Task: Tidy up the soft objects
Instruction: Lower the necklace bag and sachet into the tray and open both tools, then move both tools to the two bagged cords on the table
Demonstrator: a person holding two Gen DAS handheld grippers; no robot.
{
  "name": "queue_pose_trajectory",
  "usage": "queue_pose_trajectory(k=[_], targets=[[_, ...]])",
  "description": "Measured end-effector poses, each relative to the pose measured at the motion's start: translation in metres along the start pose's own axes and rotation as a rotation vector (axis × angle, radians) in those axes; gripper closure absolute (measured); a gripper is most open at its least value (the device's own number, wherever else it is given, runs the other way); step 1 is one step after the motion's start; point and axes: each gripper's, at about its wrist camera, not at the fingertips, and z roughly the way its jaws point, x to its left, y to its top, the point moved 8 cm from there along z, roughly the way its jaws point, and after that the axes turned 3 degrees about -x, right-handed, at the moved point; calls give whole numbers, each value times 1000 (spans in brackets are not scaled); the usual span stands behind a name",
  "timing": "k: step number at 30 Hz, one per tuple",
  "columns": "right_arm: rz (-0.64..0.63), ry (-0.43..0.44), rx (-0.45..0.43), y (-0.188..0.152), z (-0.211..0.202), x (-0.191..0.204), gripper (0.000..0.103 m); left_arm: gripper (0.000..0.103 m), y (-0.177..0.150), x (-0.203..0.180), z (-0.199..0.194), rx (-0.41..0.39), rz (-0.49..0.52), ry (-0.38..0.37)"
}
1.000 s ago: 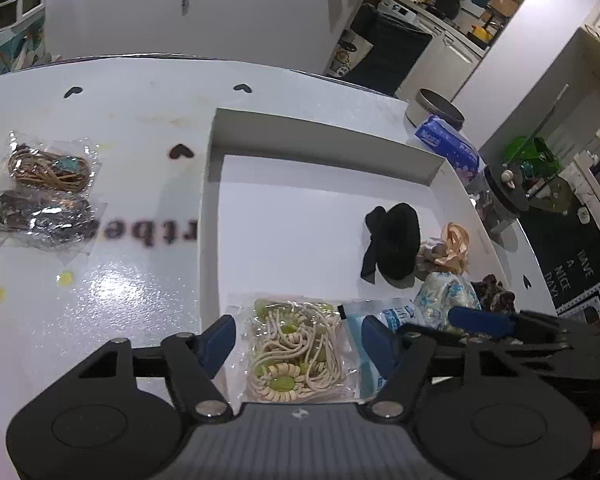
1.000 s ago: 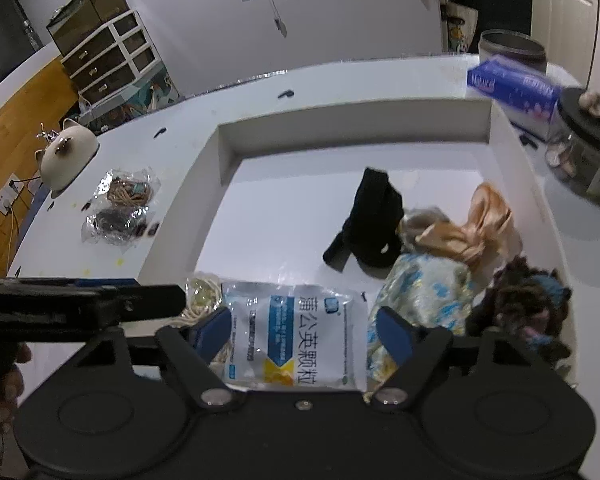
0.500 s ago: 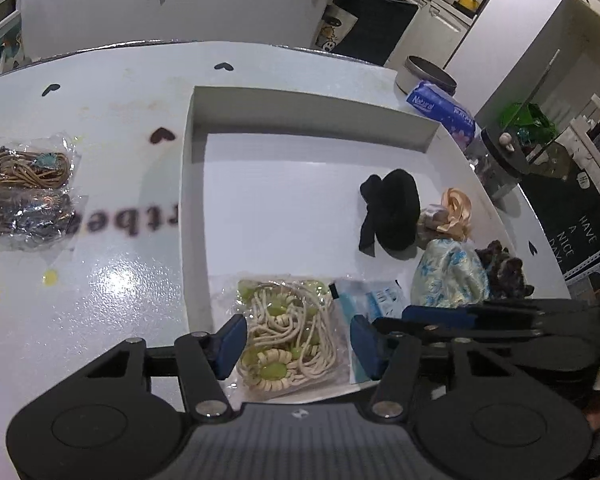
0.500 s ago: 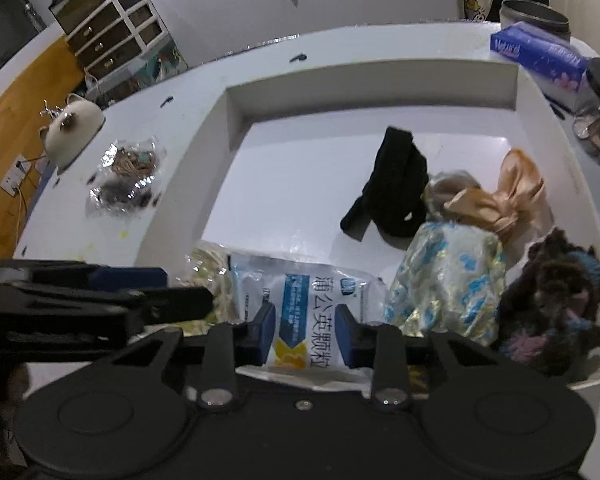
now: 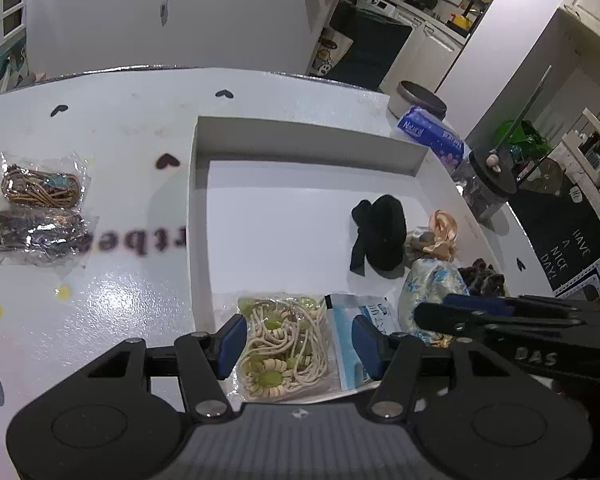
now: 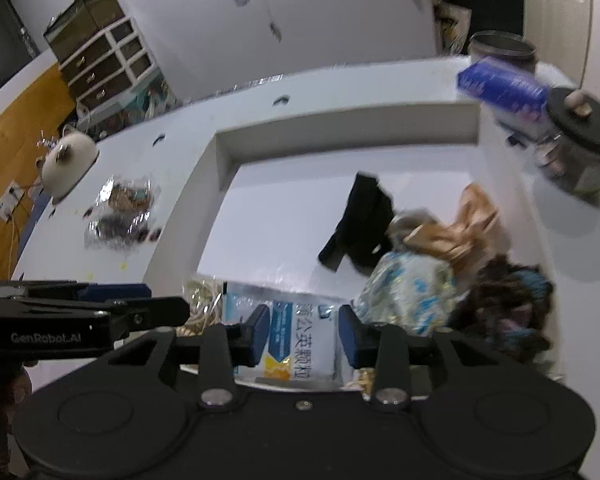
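Note:
A clear bag of cream cords with green beads (image 5: 284,344) lies in the near-left corner of the white tray (image 5: 196,200). My left gripper (image 5: 298,344) straddles it, jaws opening slightly, pads not pressing. Beside the bag lies a white-and-blue sachet (image 6: 300,328). My right gripper (image 6: 303,334) has both pads against the sachet's sides, jaws easing open. A black cloth (image 5: 382,236), a peach scrunchie (image 5: 440,232), a blue floral pouch (image 5: 432,284) and a dark fuzzy piece (image 5: 484,280) sit at the tray's right.
Two clear bags of cords (image 5: 40,188) lie on the white table left of the tray. A blue tissue pack (image 5: 430,132), a black-lidded jar (image 5: 488,184) and a round tin (image 5: 420,100) stand past the tray's right corner. A white domed object (image 6: 70,160) sits far left.
The right jaws came in from wide to close on the sachet, and the right view shifted and blurred. The left gripper stayed over the cord bag.

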Motion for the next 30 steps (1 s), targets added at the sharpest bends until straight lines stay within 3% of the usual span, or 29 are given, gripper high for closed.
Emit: queue_pose_trajectory(k=[2, 6, 8, 11, 14, 23, 30], targets=[[5, -15, -28, 3, -10, -2, 57, 36, 1, 0, -4, -9, -1, 0], [8, -57, -75, 4, -29, -9, 45, 30, 1, -1, -13, -31, -7, 5], [0, -87, -95, 3, -37, -13, 38, 13, 0, 0, -18, -39, -12, 11], [-11, -117, -113, 1, -46, -16, 26, 8, -1, 3, -26, -61, -17, 33], [-30, -135, -131, -1, -54, -18, 22, 2, -2, 4, -33, -75, -23, 41], [-20, -189, -201, -6, -79, -21, 0, 0, -8, 8, -51, -136, -21, 49], [-20, -212, -272, -5, -92, -12, 0, 0, -8, 12, -66, -191, -8, 38]])
